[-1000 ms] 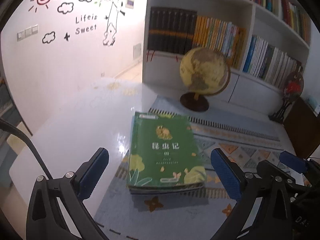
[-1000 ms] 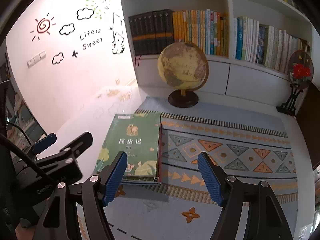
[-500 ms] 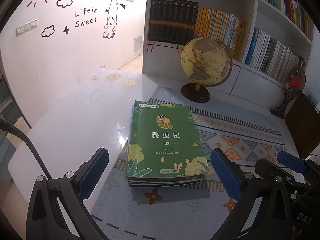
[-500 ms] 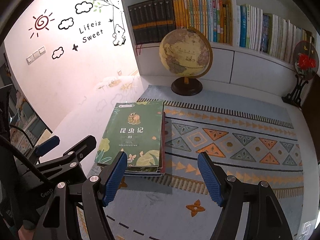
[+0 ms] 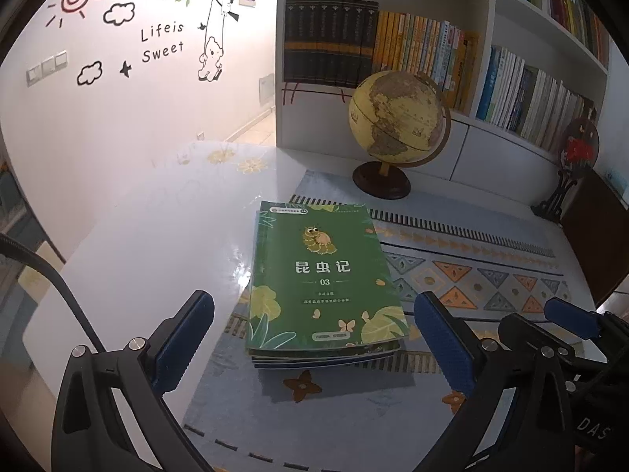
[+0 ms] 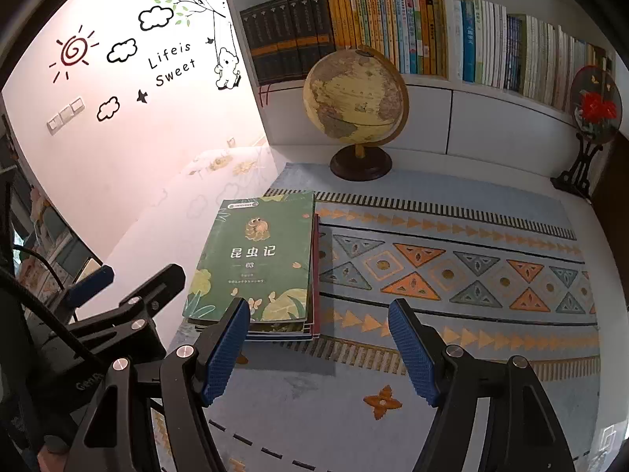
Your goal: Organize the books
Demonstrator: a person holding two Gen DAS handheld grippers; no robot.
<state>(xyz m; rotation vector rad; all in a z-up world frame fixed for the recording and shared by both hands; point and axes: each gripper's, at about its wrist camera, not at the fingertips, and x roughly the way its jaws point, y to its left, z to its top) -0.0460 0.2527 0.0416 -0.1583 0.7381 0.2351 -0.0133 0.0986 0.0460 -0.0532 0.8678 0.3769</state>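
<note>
A small stack of books with a green cover on top [image 5: 320,275] [image 6: 257,259] lies flat on the patterned mat. My left gripper [image 5: 314,310] stands open, its blue pads wide apart on either side of the stack's near end and not touching it. My right gripper [image 6: 318,322] is open too, hovering over the mat just right of the stack, its left fingertip [image 6: 232,326] overlapping the stack's near right corner in the view. Nothing is held by either.
A globe on a dark round base [image 5: 397,118] [image 6: 354,98] stands behind the stack. A white bookcase full of upright books [image 6: 432,31] lines the back. A round ornament on a black stand [image 6: 593,106] is at far right. The glossy white table [image 5: 137,236] extends left of the mat.
Both views have tilted slightly, so the stack and globe sit a little lower in frame than a second ago. Both grippers' jaws keep the same width.
</note>
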